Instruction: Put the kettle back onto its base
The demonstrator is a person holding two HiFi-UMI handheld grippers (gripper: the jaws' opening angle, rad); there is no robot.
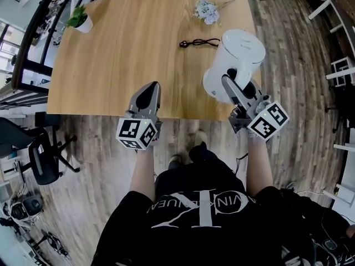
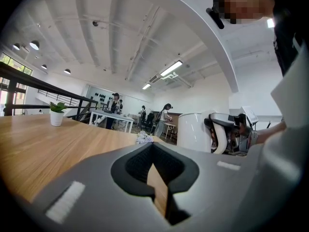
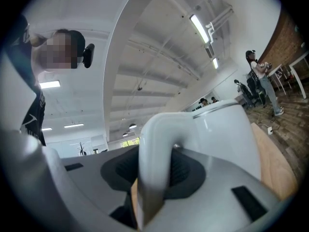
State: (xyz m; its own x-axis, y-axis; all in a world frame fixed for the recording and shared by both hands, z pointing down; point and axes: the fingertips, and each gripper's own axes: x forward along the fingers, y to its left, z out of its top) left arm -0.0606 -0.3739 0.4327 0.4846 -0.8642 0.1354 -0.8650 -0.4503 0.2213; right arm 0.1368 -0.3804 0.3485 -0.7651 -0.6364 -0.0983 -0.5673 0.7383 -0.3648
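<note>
A white kettle (image 1: 242, 49) is at the front right edge of the wooden table (image 1: 127, 54). My right gripper (image 1: 228, 79) is shut on its curved handle (image 3: 154, 153), and the kettle's body (image 3: 227, 129) stands just beyond the jaws. From these views I cannot tell whether the kettle rests on the table or hangs above it. I can make out no base. My left gripper (image 1: 150, 87) is at the table's front edge, left of the kettle (image 2: 193, 132). Its jaws are shut with nothing between them, and it points level across the tabletop.
A small potted plant (image 1: 80, 20) stands at the far left corner. A bunch of pale flowers (image 1: 208, 11) lies at the far right, with a black cable (image 1: 198, 42) nearer the middle. An office chair (image 1: 44, 159) sits left of me. People (image 2: 116, 108) work at distant tables.
</note>
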